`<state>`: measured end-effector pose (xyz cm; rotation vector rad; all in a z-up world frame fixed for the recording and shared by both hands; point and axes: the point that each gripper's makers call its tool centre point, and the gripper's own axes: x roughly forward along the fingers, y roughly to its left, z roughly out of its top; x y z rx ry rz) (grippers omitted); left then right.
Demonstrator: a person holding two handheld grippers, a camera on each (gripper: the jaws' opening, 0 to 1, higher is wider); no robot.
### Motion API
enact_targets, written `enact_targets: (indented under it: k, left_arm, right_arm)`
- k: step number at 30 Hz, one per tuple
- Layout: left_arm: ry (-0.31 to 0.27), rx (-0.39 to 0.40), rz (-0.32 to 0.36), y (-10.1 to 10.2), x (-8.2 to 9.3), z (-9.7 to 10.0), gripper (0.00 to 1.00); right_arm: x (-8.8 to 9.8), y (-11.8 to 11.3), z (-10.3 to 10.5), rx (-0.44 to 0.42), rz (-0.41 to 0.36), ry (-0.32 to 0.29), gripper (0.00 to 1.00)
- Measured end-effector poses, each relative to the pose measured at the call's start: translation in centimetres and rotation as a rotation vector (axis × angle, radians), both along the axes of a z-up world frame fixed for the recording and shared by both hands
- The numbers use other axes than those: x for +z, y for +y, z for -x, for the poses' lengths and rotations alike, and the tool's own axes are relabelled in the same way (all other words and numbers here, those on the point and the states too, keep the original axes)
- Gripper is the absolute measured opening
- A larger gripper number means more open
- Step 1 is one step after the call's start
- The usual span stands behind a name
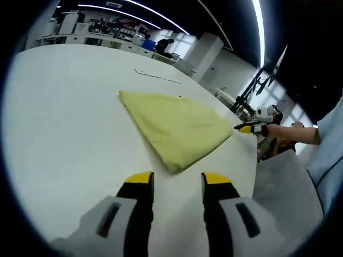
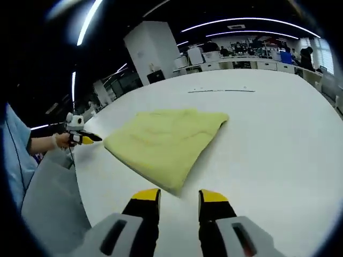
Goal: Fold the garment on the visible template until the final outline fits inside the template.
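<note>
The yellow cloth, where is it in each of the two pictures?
Left gripper view: the yellow cloth lies folded on the white table, middle of the picture, just above the left tongs.
Right gripper view: the yellow cloth sits in the middle, just above the right tongs.
Shared landmark: the thin dark line marked on the table beyond the cloth, also seen in the right gripper view.

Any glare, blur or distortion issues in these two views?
Left gripper view: fisheye bends the white table; folded yellow cloth garment sharp and evenly lit. Right gripper view: ceiling light strips flare; the garment stays clear.
</note>
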<state>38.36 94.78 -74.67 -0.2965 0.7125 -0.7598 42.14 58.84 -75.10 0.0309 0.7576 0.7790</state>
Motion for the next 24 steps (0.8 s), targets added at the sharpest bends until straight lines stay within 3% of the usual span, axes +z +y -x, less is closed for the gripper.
enact_targets:
  k: [8, 15, 24]
  left_arm:
    - [0.001, 0.010, -0.008, -0.6, -0.9, -0.6, 0.30]
    - [-0.019, -0.003, -0.019, -1.3, -1.3, -1.4, 0.26]
    - [-0.023, -0.018, -0.029, -1.5, -1.7, -1.7, 0.11]
  right_arm:
    - [-1.0, 0.2, -1.1, 0.025, 0.034, -0.038, 0.23]
    - [-1.4, 0.5, -1.8, 0.053, 0.045, -0.058, 0.16]
    - [-1.6, 1.0, -1.6, 0.062, 0.051, -0.066, 0.09]
